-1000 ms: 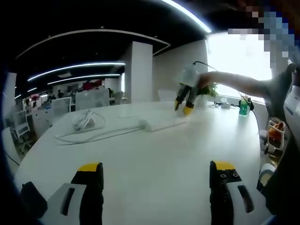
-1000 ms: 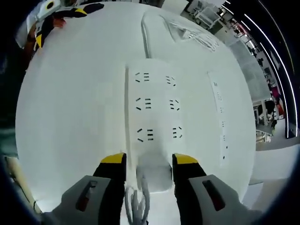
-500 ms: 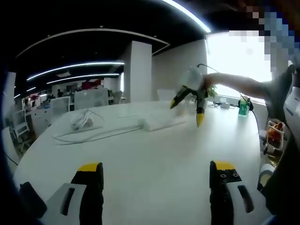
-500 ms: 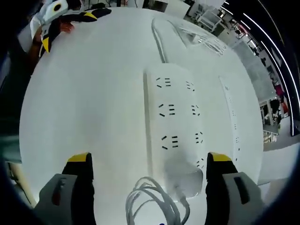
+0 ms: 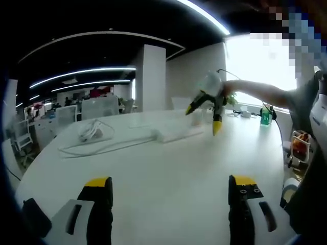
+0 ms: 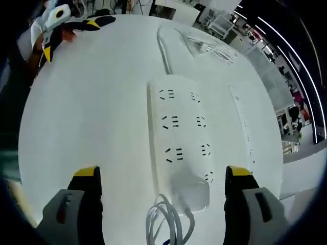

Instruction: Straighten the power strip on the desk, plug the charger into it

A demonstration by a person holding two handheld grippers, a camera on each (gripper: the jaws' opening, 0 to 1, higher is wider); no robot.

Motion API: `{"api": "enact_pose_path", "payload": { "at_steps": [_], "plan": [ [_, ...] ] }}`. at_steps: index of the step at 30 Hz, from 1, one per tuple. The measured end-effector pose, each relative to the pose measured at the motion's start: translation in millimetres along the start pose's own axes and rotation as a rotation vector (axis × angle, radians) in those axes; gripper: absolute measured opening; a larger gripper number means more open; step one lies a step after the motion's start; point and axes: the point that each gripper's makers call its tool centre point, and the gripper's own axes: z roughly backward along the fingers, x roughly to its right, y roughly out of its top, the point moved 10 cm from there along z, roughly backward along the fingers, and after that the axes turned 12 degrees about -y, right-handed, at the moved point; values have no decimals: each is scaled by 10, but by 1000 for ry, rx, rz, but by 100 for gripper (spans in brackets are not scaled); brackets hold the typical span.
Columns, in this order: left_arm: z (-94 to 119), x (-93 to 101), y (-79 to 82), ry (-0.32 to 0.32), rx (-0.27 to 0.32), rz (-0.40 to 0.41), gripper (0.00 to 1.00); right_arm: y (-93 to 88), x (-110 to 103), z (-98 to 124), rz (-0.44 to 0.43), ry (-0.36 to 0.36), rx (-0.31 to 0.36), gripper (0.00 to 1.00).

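Both grippers' fingers wide apart, empty, right gripper above smooth white rectangular power strip.

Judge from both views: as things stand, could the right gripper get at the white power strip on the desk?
Probably yes. The right gripper hangs open just above the power strip, its jaws spread wider than the strip. Only the coiled cable lies near the strip's close end, and nothing covers the sockets.

Open-plan office: large round white desk, white square pillar, dark ceiling with curved white LED strip lights, bright window, white office chairs behind.
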Motion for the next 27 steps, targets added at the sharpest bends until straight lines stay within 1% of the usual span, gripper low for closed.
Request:
{"api": "enact_pose_path", "payload": {
  "at_steps": [2, 8, 10, 12, 16, 22, 27],
  "plan": [
    [-1, 6, 9, -1, 2, -3, 97, -27, 9, 18, -17, -5, 7, 100],
    [-4, 27, 23, 0, 0, -5, 97, -105, 31, 111, -73, -29, 62, 100],
    [-4, 32, 23, 1, -4, -7, 97, -150, 37, 141, -102, -31, 79, 100],
    [-4, 28, 25, 3, -13, -12, 97, -174, 45, 160, -109, -38, 88, 100],
    [-9, 28, 52, 8, -15, -16, 97, -246, 63, 224, -142, -74, 118, 100],
    [-43, 86, 63, -3, -24, -24, 98, -330, 54, 294, -183, -104, 152, 100],
    [-51, 91, 78, -3, -20, -25, 99, -430, 48, 348, -235, -127, 185, 100]
  ]
}}
